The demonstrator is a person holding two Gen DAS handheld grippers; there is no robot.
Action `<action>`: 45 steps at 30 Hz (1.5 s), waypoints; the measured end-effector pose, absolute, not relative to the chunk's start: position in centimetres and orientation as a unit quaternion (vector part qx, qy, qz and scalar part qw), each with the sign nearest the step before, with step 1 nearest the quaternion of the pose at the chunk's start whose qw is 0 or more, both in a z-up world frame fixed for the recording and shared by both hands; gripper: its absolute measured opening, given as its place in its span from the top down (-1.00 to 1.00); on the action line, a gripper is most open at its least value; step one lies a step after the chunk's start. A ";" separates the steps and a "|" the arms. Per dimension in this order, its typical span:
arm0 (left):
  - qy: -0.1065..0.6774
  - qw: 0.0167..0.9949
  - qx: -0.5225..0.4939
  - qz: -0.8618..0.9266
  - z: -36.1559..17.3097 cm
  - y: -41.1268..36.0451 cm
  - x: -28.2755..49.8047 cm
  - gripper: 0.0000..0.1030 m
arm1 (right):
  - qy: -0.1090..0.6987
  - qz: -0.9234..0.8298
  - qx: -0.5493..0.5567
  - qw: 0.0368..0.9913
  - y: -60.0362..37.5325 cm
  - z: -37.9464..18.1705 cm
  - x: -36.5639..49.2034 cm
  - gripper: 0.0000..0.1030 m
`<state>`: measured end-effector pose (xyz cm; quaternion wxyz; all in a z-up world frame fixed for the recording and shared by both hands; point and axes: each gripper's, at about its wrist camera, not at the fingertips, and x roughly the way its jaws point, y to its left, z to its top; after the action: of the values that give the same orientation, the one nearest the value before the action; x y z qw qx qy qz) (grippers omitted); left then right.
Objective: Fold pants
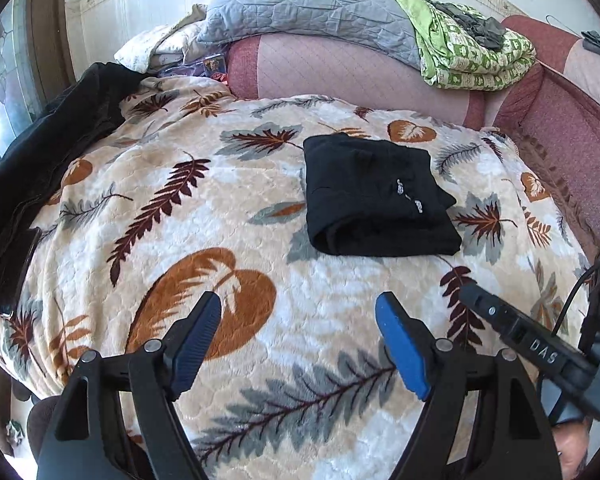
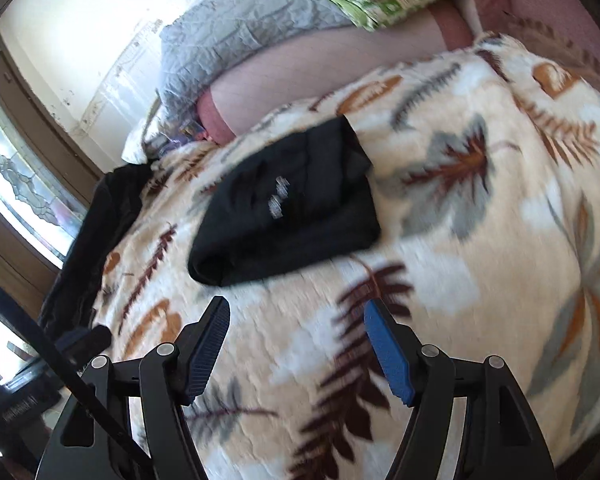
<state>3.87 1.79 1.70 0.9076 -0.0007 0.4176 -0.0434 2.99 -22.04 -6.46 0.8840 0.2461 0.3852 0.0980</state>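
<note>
The black pants lie folded into a compact square on the leaf-patterned blanket, with small white lettering on top. My left gripper is open and empty, held above the blanket, nearer than the pants and apart from them. In the right wrist view the same folded pants lie just beyond my right gripper, which is open and empty above the blanket. The right gripper's body shows at the lower right of the left wrist view.
A dark garment lies along the blanket's left edge. A grey quilted pillow and a green patterned folded blanket rest on the pink sofa back. A window is at left.
</note>
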 end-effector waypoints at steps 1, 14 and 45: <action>0.420 0.906 0.001 -0.043 1.6 1.8 3.7 -0.53 | 0.392 0.090 0.249 0.881 -22.2 -7.2 2.4 -0.45; 0.416 0.908 0.023 -0.038 1.7 0.9 2.0 -0.55 | 0.374 0.063 0.198 0.904 -21.2 -6.9 0.3 -0.51; 0.431 0.901 0.008 -0.048 1.3 3.3 9.0 -0.56 | 0.354 0.063 0.121 0.925 -22.1 -1.7 5.0 -0.67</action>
<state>8.99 3.28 1.31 0.9011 0.0079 0.4310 -0.0477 4.97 -22.13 -1.70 0.9251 0.1213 0.3542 0.0631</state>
